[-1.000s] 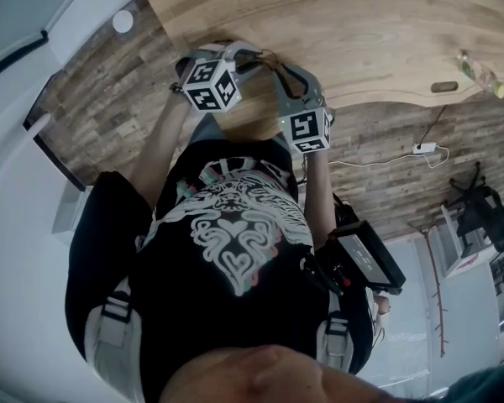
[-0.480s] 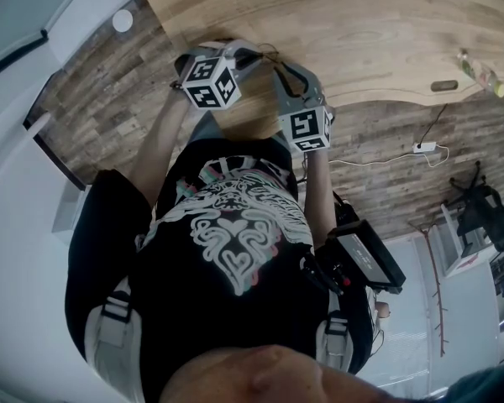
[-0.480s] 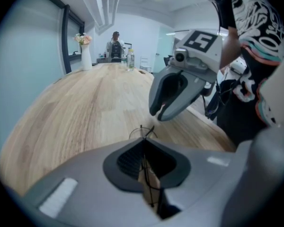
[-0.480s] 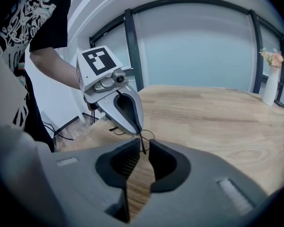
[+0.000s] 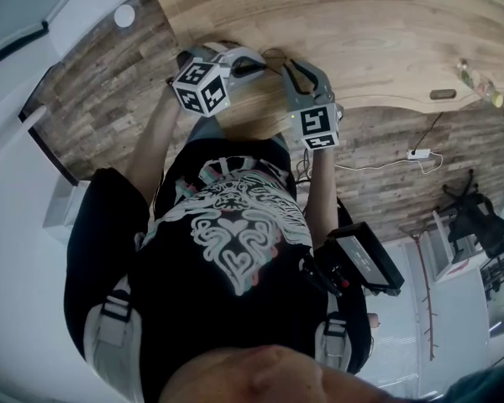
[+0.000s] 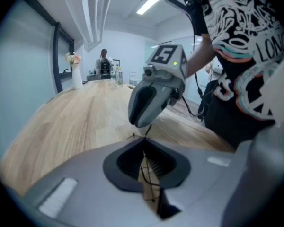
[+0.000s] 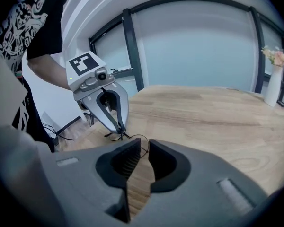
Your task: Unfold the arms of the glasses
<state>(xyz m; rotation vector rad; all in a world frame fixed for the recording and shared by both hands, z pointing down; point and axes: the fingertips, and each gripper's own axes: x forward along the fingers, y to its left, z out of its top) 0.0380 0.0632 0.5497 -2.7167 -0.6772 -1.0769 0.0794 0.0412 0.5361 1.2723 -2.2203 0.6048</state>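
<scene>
The glasses (image 5: 271,57) are a thin dark wire frame held just above the near edge of the wooden table (image 5: 361,23), between the two grippers. My left gripper (image 6: 144,143) is shut on the wire (image 6: 146,169), which runs between its pads. From the right gripper view the left gripper (image 7: 119,129) pinches the glasses (image 7: 135,137) at its tips. My right gripper (image 7: 142,148) has a narrow gap between its jaws, and a wire loop reaches its tips. In the left gripper view the right gripper (image 6: 143,124) points down at the wire.
A white vase with flowers (image 7: 273,79) stands at the far end of the table (image 7: 203,112). A bottle (image 5: 479,74) and a small dark item (image 5: 443,95) lie near the right edge. A power strip (image 5: 420,152) lies on the floor.
Both grippers have shifted slightly up and right in the head view, and the right one has drawn a little further from the left. The glasses stay between them.
</scene>
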